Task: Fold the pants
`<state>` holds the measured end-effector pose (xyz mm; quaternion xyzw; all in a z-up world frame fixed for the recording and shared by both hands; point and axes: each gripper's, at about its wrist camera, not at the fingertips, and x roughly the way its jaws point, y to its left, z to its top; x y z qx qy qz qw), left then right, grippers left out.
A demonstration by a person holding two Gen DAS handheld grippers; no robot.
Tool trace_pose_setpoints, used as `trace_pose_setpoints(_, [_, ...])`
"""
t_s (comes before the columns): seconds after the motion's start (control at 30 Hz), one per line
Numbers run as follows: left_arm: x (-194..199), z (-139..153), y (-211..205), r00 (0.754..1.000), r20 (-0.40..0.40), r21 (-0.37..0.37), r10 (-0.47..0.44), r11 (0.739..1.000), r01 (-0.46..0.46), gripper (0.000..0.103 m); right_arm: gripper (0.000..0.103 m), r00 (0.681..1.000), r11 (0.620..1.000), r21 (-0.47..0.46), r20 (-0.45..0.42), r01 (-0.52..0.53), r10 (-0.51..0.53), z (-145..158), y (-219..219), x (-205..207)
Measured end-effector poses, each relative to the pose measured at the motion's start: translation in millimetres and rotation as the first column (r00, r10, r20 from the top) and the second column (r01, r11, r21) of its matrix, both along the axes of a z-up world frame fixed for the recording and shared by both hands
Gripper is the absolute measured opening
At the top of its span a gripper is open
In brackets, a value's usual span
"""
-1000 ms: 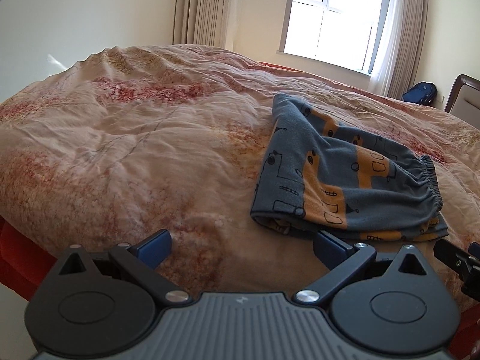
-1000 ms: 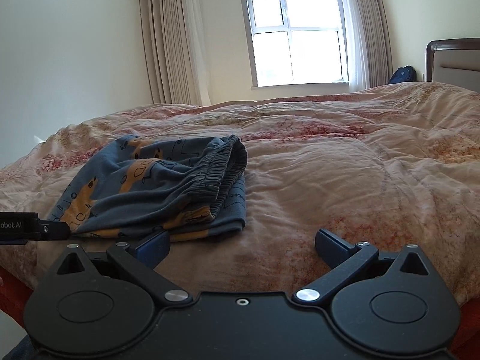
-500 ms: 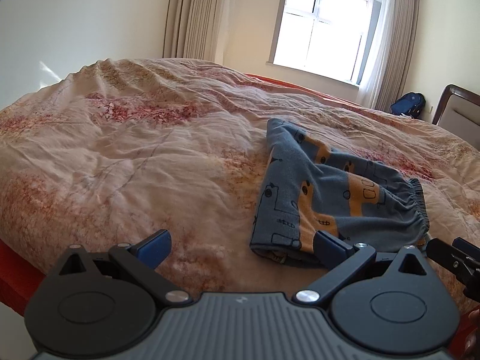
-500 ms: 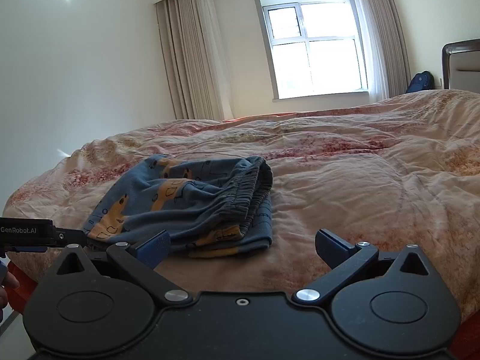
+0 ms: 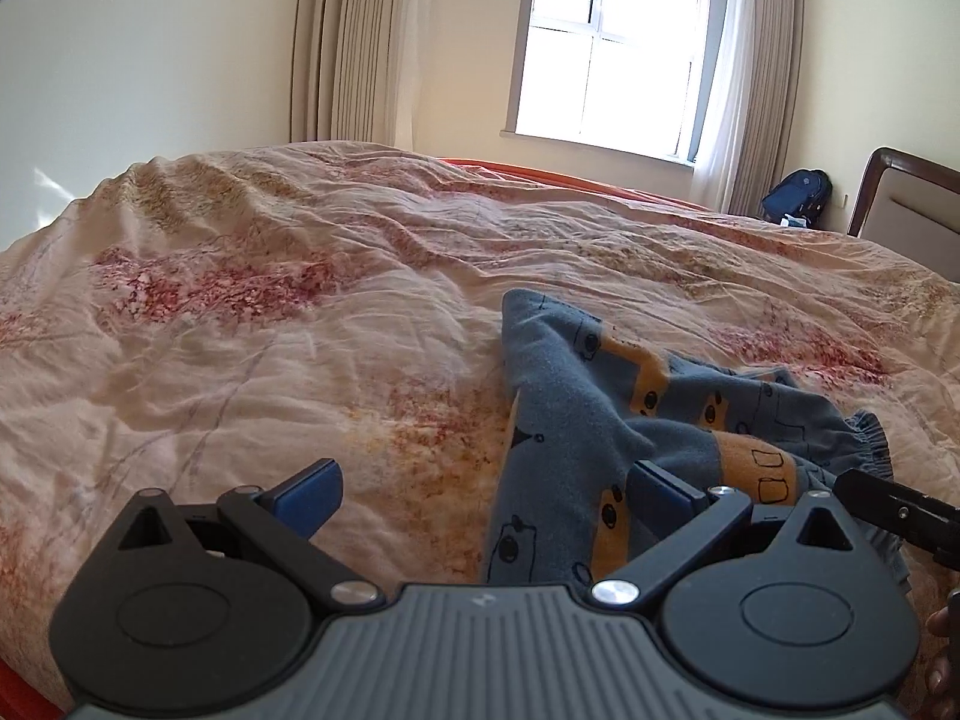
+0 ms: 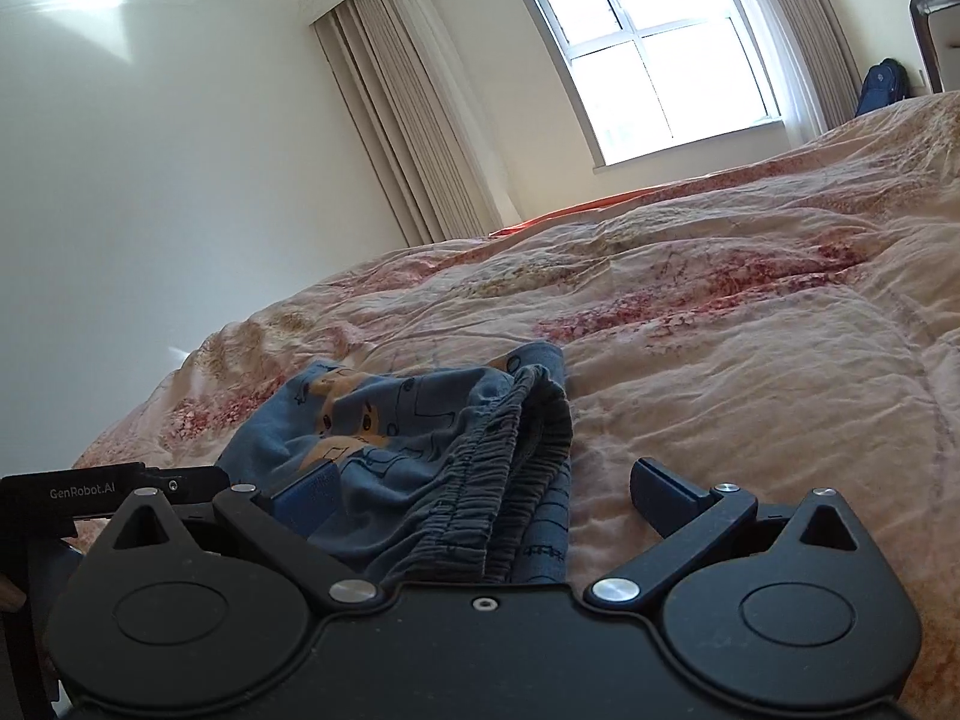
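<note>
Both tongs stand spread and empty: the left gripper straddles the near fold, the right gripper the gathered waistband of the blue bear-print cotton pants, bundled on the floral quilt. Probably best to pinch only the top layers, evenly, before lifting.

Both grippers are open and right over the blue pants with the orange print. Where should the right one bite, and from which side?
Judging by the views, take the gathered elastic waistband of the blue printed cotton pants, coming from the near bed edge. It lies bunched between the right gripper fingers, a thick ridge to pinch. The left gripper sits open beside the folded edge.
</note>
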<state>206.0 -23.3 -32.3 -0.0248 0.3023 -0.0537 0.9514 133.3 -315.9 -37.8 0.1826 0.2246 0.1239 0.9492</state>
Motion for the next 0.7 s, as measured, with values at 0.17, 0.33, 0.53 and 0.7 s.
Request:
trace_pose_setpoints(0.17, [5.8, -8.9, -2.7, 1.000, -0.014, 0.020, -0.008, 1.000, 0.009, 0.103, 0.103, 1.000, 1.000, -0.019, -0.012, 0.023, -0.024, -7.7, 5.8, 6.7])
trace_pose_setpoints(0.33, [2.1, -12.2, -0.1, 1.000, -0.007, 0.017, -0.005, 1.000, 0.005, 0.103, 0.103, 0.999, 0.998, -0.041, 0.004, 0.043, -0.043, -16.3, 9.5, 2.9])
trace_pose_setpoints(0.53, [-2.2, -12.5, 6.1, 1.000, -0.014, 0.001, -0.012, 1.000, 0.012, 0.103, 0.103, 0.999, 0.999, -0.018, 0.006, 0.041, -0.041, -18.5, 10.1, -4.1])
trace_pose_setpoints(0.7, [2.0, -12.9, 7.6, 0.999, -0.053, -0.048, -0.006, 0.999, 0.004, 0.103, 0.103, 1.000, 0.996, 0.087, -0.012, 0.025, -0.024, -17.0, 3.2, -6.3])
